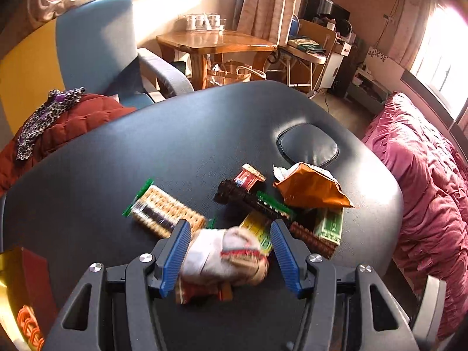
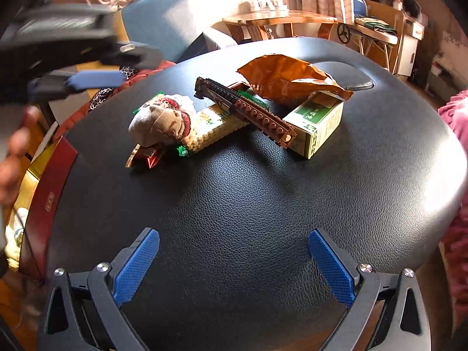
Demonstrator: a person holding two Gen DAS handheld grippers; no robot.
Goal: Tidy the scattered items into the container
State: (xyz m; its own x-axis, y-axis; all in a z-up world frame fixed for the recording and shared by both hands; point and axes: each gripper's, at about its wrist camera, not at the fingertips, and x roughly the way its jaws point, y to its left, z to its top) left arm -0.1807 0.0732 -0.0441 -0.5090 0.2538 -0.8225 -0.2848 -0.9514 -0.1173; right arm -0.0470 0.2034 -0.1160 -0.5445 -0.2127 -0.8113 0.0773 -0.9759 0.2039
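left wrist view: left gripper [image 1: 228, 253] hangs low over the pile with its blue pads spread wide on either side of a rolled work glove [image 1: 225, 259]; neither pad reads as touching it, though motion blur makes contact hard to judge.
black padded table [image 2: 234, 204]: biggest thing here, leathery and a bit slippery-looking; all the clutter sits toward its far half.
container: a red and gold box [image 2: 44, 193] at the table's left edge, seen in the right wrist view; it looks like the goal, though its opening is mostly out of frame.
orange snack bag [image 2: 289, 82]: crumpled, resting on the green box [image 2: 318, 125]; probably light and springy.
cracker pack [image 1: 165, 212]: lies flat just left of the glove, apart from the main heap.
brown brick strip [image 2: 251, 111]: leans across a yellow wafer pack [image 2: 213, 125] and onto the green box.
glove position: near end of the heap, on top of a small red wrapper [image 2: 147, 155] and against the wafer pack.
right gripper [image 2: 234, 266]: jaws fully apart, holding nothing, parked over bare table well short of the pile.
step in hand: my read is a grasp on the glove by the left tool.
doing it well: centre the pads on the thick middle of the roll, close firmly since cloth squashes, and lift straight up so the wrapper beneath and the wafer pack beside it don't drag along; then carry left to the box.
risk: pinching the wrapper together with the glove.
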